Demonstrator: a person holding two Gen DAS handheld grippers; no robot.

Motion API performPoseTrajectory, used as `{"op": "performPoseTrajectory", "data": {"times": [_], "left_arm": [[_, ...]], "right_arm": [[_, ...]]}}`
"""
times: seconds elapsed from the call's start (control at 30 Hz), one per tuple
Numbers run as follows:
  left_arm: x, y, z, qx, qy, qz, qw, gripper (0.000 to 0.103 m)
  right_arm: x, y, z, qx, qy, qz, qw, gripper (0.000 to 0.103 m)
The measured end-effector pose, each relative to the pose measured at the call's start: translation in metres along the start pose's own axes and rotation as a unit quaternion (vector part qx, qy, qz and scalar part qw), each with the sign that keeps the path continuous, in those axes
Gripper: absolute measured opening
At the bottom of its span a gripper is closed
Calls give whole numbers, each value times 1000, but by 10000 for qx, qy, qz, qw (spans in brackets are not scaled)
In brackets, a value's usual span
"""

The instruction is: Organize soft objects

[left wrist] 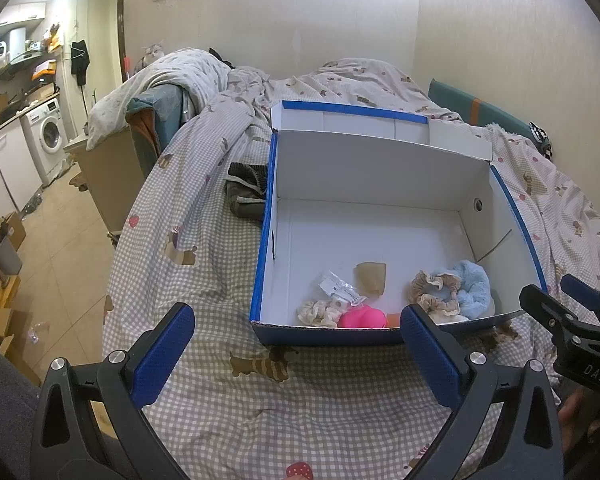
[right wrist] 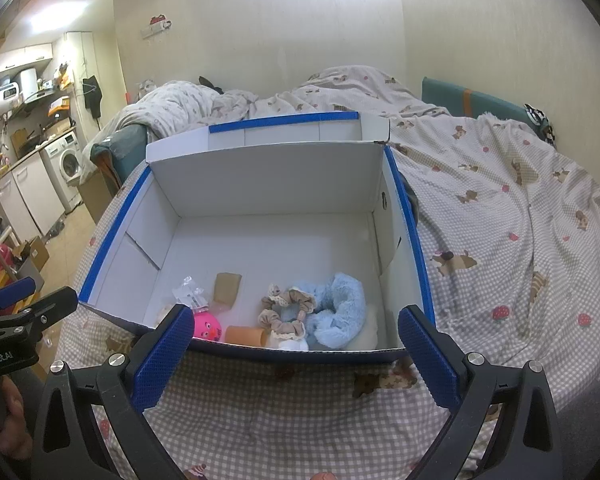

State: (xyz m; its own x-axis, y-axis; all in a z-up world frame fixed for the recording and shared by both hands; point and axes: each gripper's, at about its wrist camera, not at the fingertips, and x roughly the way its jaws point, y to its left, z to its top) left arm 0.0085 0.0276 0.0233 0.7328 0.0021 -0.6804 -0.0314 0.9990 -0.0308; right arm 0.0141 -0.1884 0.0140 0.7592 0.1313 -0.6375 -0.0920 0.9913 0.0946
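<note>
Currently bed (right wrist: 500, 240) with checked quilt, open white box (right wrist: 268, 180) on it, blue fluffy scrunchie (right wrist: 340, 312), beige scrunchie (right wrist: 284, 312), pink toy (right wrist: 207, 326) at its near wall, left gripper (left wrist: 296, 356) and right gripper (right wrist: 294, 356) fingers spread wide, holding nothing.

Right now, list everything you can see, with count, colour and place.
box: 1, white inside, blue edges, on bed, lid open
fluffy scrunchie: 1, light blue, box near right
frilly scrunchie: 1, beige, left of blue one
cream scrunchie: 1, box near left
pink toy: 1, near wall
orange cup: 1, lying beside toy
tan piece: 1, box middle
plastic packet: 1, clear
bedspread: 1, checked
left tool: open, empty
right tool: open, empty
</note>
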Motion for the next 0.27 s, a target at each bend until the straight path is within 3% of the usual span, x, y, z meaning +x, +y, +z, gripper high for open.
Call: {"op": "performPoseTrajectory", "data": {"times": [0.27], "left_arm": [[1,-2,1,-6,-14,-30,10000,102]], "right_arm": [[0,0,0,-2,0,2,10000,103]]}}
